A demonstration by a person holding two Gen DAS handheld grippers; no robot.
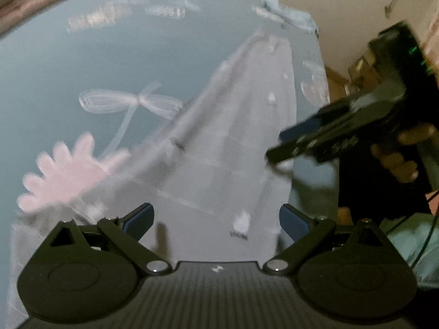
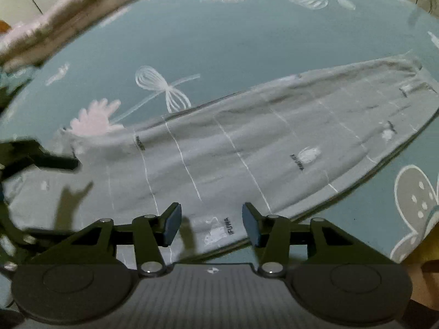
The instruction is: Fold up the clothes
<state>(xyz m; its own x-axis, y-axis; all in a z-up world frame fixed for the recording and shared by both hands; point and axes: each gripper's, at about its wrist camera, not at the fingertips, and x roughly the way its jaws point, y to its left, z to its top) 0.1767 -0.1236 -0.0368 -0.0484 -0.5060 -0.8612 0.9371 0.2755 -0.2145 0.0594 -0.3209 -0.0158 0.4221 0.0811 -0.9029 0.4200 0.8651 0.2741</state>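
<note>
A long grey garment (image 2: 247,142) with thin white lines and small printed figures lies flat on the blue patterned bedsheet (image 2: 219,41). In the left wrist view the same garment (image 1: 219,150) runs away from the camera toward the bed's far corner. My left gripper (image 1: 216,220) hovers open above its near end, nothing between the fingers. My right gripper (image 2: 211,223) is open over the garment's near edge, its pads clear of the cloth. The right gripper's body (image 1: 343,134), held in a hand, also shows at the right of the left wrist view.
The sheet carries a white bow print (image 2: 164,90) and a pink flower print (image 2: 93,118) beside the garment. A pinkish blanket (image 2: 68,13) lines the far edge of the bed. A beige wall (image 1: 343,5) and a light bundle (image 1: 288,11) stand past the bed's corner.
</note>
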